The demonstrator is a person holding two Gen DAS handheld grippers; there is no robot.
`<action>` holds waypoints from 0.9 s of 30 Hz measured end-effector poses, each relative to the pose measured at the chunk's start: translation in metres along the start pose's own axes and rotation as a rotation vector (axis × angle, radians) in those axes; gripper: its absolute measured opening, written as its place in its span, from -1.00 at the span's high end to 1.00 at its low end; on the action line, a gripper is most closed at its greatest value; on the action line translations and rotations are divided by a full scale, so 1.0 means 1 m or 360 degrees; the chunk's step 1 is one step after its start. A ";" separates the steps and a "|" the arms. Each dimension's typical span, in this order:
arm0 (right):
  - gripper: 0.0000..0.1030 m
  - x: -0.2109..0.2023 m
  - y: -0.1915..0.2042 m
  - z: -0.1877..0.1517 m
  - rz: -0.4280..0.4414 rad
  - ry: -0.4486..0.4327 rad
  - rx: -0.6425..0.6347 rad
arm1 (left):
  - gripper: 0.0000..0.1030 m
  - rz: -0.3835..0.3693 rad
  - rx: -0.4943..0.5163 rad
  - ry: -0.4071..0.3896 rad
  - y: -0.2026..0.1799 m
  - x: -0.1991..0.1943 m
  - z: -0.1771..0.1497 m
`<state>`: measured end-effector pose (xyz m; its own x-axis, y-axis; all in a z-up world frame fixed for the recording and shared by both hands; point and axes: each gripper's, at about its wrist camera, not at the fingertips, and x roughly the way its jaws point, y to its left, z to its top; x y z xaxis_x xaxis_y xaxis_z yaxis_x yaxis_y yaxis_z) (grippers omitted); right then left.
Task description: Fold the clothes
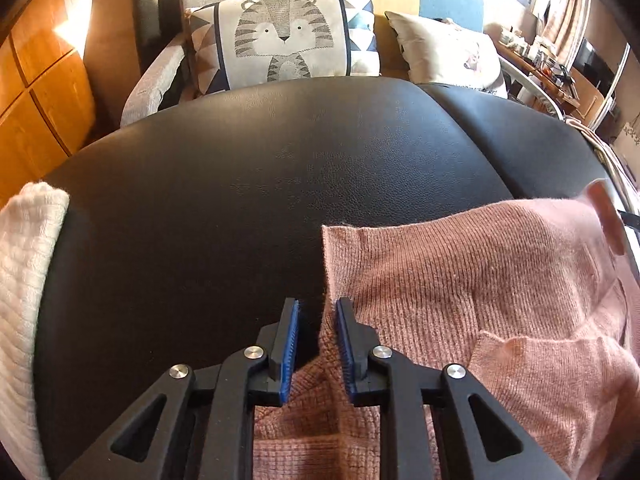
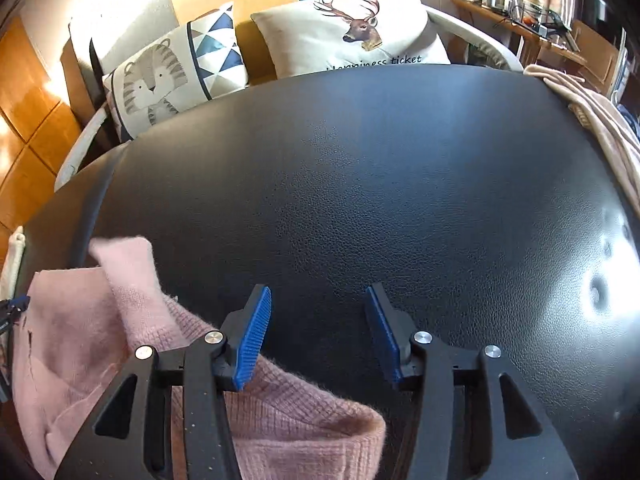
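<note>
1. The pink sweater lies on the black leather surface, at the near right in the left wrist view and at the near left in the right wrist view.
2. The left gripper points down at the sweater's left edge. Its jaws stand a narrow gap apart, and a ridge of pink knit rises into that gap from below.
3. The right blue pad lies against the knit; the left pad shows a dark slit between itself and the cloth, so the pads do not press on the fabric from both sides.
4. The right gripper has its jaws about half open, with only bare black surface between the tips.
5. The sweater's rounded lower edge lies under the right gripper's left finger and reaches partway into the gap near the base; the right finger is over bare surface. Nothing is gripped.
6. A sleeve is folded up over the sweater's body, its end pointing away from the camera.
7. A white knit lies at the surface's left edge, and a beige cloth hangs at its far right edge.
8. Behind the surface stand a tiger cushion and a deer cushion. The deer cushion bears the word "ticket"; the word before it is partly hidden, seemingly "Happiness".
</note>
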<state>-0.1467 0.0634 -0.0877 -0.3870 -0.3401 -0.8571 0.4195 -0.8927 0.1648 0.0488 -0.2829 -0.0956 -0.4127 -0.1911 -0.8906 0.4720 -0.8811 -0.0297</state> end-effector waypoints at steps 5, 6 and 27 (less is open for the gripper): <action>-0.02 -0.056 0.029 -0.011 0.0197 -0.0272 -0.0230 | 0.62 -0.0056 0.0027 -0.0076 -0.003 -0.020 0.003; -0.02 -0.064 0.041 -0.014 0.0267 -0.0293 -0.0314 | 0.62 -0.0082 0.0048 -0.0102 -0.004 -0.027 0.003; 0.58 -0.008 0.104 -0.059 0.0574 0.0160 -0.0893 | 0.57 -0.0407 0.0474 0.0115 -0.071 -0.018 -0.018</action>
<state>-0.0519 -0.0092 -0.0928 -0.0754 -0.5347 -0.8417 0.8817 -0.4300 0.1942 0.0368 -0.2088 -0.0863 -0.4268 0.0722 -0.9015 0.1104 -0.9852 -0.1312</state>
